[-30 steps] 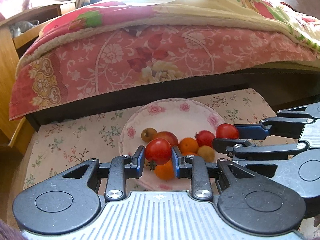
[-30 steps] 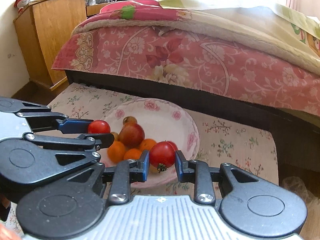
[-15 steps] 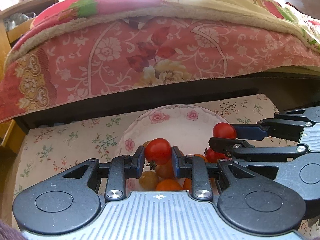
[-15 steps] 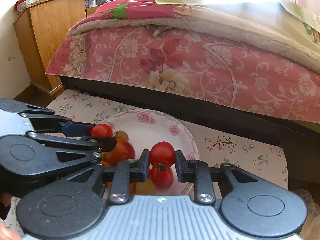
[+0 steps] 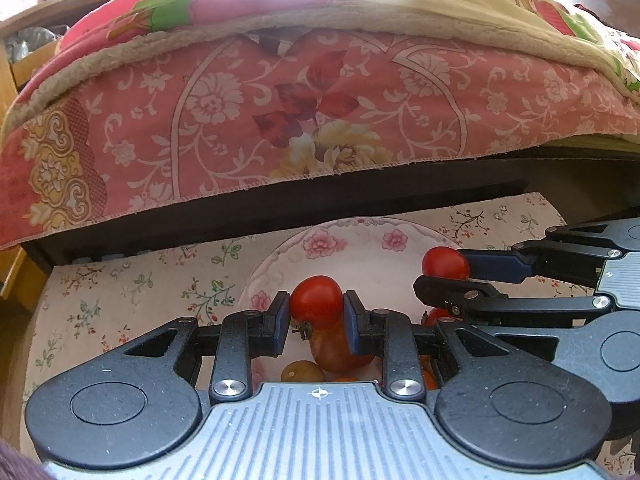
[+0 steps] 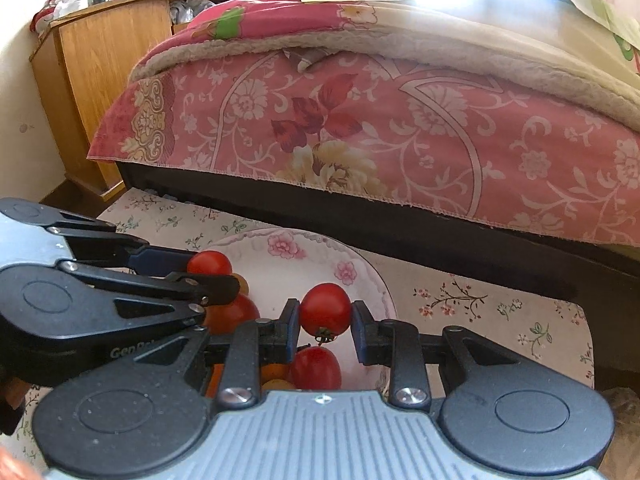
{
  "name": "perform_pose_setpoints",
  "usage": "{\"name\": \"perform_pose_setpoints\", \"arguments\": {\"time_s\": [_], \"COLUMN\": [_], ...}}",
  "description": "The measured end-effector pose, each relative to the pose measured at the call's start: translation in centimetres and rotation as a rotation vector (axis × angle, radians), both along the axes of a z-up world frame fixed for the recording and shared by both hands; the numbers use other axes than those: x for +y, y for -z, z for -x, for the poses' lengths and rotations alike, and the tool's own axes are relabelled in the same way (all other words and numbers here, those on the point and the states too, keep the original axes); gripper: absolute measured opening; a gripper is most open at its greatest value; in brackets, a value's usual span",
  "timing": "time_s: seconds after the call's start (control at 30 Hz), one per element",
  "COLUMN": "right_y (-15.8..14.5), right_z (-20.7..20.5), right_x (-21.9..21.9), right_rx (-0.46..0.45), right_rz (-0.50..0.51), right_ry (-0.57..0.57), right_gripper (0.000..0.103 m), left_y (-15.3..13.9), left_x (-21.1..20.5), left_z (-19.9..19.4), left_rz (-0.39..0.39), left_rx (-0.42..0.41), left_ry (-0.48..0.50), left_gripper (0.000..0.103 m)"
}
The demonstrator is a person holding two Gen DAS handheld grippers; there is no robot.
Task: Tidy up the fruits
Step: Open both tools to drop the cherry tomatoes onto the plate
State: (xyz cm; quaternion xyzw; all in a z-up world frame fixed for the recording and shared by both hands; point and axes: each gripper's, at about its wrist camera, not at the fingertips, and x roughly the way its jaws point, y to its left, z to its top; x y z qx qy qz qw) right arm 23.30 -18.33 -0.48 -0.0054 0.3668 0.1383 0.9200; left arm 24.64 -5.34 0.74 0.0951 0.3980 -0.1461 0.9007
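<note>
Two grippers are hanging side by side over a white plate with pink flowers on it. Each one is holding a small red tomato. The left gripper is squeezing its tomato between its two blue pads, with the green stem poking out underneath. The right gripper is pinching its own tomato too, and its jaws are opening just a little, with the pads touching the tomato on both sides. More fruits are lying in the plate under the grippers: another red tomato, a big red-orange fruit and a small yellow-brown one. That plate is sitting on a flowery cloth beside a bed. A pink flowery blanket is hanging over the bed's edge. A wooden cabinet is standing to the left of the bed.
</note>
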Motion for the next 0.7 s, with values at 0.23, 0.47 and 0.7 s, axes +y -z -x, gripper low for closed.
{"name": "perform_pose_setpoints", "arguments": {"time_s": [0.23,0.47,0.7], "right_y": [-0.22,-0.31,-0.58], "right_z": [-0.11,-0.02,0.39], "right_x": [0.01,-0.03,-0.12], "right_rx": [-0.01,-0.023,-0.033], "right_rz": [-0.003,0.0,-0.002], "right_ry": [-0.001,-0.005,-0.005], "right_gripper": [0.032,0.032,0.032], "left_y": [-0.07,-0.27,-1.0], "left_x": [0.22,0.2,0.43], "left_z": [-0.09,-0.15,0.06], "left_rz": [0.007,0.007,0.014], "left_rx": [0.004,0.0,-0.019], "left_ry": [-0.007,-0.008,-0.017], "left_gripper": [0.037,0.038,0.045]}}
